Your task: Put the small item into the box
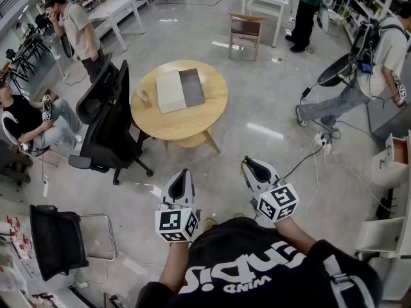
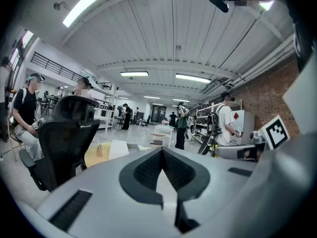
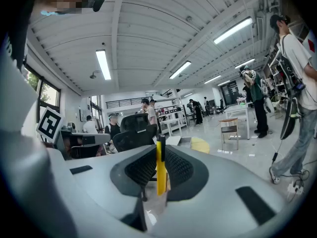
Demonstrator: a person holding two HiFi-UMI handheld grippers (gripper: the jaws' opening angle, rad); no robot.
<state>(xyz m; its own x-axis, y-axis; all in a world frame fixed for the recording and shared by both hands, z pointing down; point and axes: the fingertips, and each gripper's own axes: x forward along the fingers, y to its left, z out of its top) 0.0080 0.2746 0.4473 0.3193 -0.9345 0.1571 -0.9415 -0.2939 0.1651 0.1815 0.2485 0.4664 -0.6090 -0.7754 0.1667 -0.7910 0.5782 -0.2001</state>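
Your black T-shirt with white lettering [image 1: 257, 265] fills the bottom of the head view, and your two forearms reach forward from it. Each hand holds a grey two-jaw gripper topped with a black-and-white marker cube.

Your left gripper [image 1: 182, 173] points ahead over the pale polished floor [image 1: 270, 108]. In the left gripper view its dark ribbed jaws meet at their tips, pressed together with nothing between them.

Your right gripper [image 1: 248, 163] is just beside the left one, at about the same height. In the right gripper view its jaws are pinching a thin flat yellow strip with a black top end [image 3: 159, 175]. The strip stands upright, and its black end pokes up above the jaw tips. This is the small item, and it is in the air, well apart from the box.

A round light wooden table [image 1: 192, 124] stands ahead of both grippers, some way across the floor. An open rectangular box, one half cream and one half grey [image 1: 180, 90], lies flat on the table top, slightly towards the far side. A small tan object [image 1: 142, 97] sits near the table's left edge, beside the box but not touching it.

A black mesh office chair on wheels [image 1: 109, 117] stands against the table's left side. A small wooden chair [image 1: 245, 34] stands beyond the table. Several people stand or sit around the edges of the room.
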